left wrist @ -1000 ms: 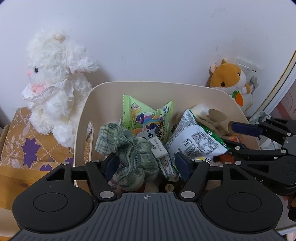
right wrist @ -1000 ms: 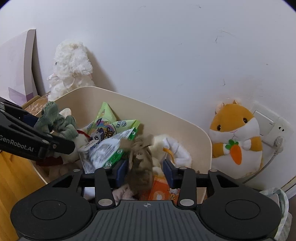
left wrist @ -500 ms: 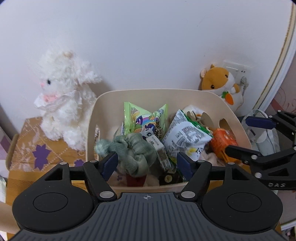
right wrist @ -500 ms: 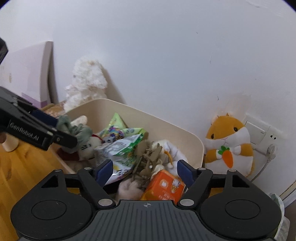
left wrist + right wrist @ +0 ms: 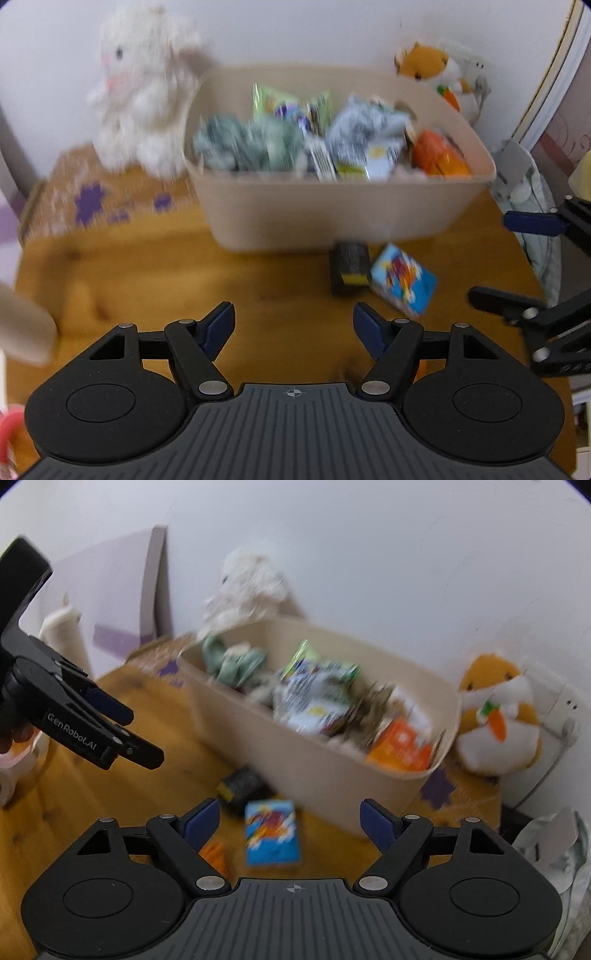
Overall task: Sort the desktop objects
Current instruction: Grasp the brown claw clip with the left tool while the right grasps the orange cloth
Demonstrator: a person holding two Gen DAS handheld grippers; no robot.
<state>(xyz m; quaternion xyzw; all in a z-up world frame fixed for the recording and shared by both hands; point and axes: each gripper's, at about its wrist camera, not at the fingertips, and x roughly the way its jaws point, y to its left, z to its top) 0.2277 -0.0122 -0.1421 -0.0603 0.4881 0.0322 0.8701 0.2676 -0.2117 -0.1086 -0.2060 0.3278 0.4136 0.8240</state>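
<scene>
Having dropped their things into the beige bin [image 5: 343, 218], both empty claws, left [image 5: 293, 326] wide and right [image 5: 288, 821] opening, now face the blue packet [image 5: 273, 832] on the desk [image 5: 166, 273].

Beige bin [image 5: 332, 775] = landmark, full w/ snack packs, green cloth, orange box. Blue card pack [image 5: 272, 832] + dark block [image 5: 240, 784] on wood desk in front of bin. Hamster plush [image 5: 498, 716] right of bin. Right gripper [image 5: 290, 821] jaws opening, nothing btwn.
</scene>
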